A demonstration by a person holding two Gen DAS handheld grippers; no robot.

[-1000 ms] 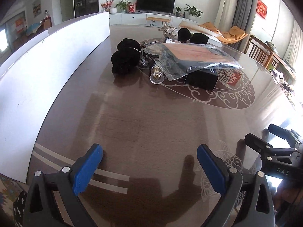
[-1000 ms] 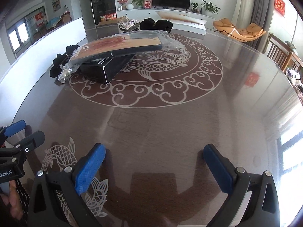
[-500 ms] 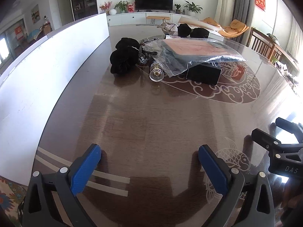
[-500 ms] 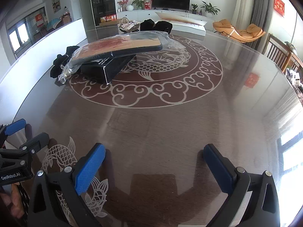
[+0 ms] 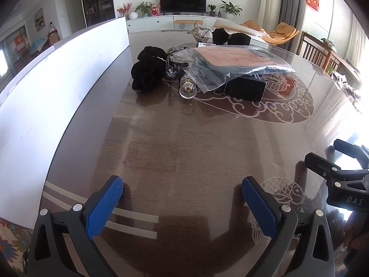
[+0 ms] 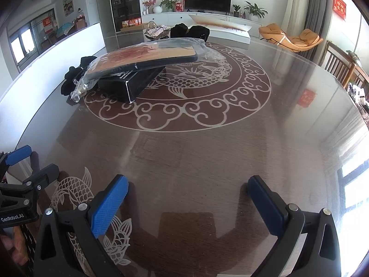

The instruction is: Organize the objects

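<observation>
A pile lies at the far side of the round glass table (image 5: 184, 143): a black fluffy item (image 5: 147, 71), a clear glass knob (image 5: 187, 88), a black box (image 5: 245, 87) and a flat item in a clear plastic bag (image 5: 233, 62) resting on the box. The right wrist view shows the bag (image 6: 147, 57) and the box (image 6: 133, 83) too. My left gripper (image 5: 182, 189) is open and empty near the table's front edge. My right gripper (image 6: 188, 189) is open and empty beside it, also seen in the left wrist view (image 5: 327, 159).
A white board (image 5: 57, 87) stands along the table's left side. More black items (image 5: 221, 35) and a silver basket (image 5: 200, 33) sit at the far edge. Wooden chairs (image 6: 341, 67) stand at the right.
My left gripper has tilted and drawn slightly back, so the pile sits a little lower and farther in its view. The right gripper has barely moved. Both stay open.
</observation>
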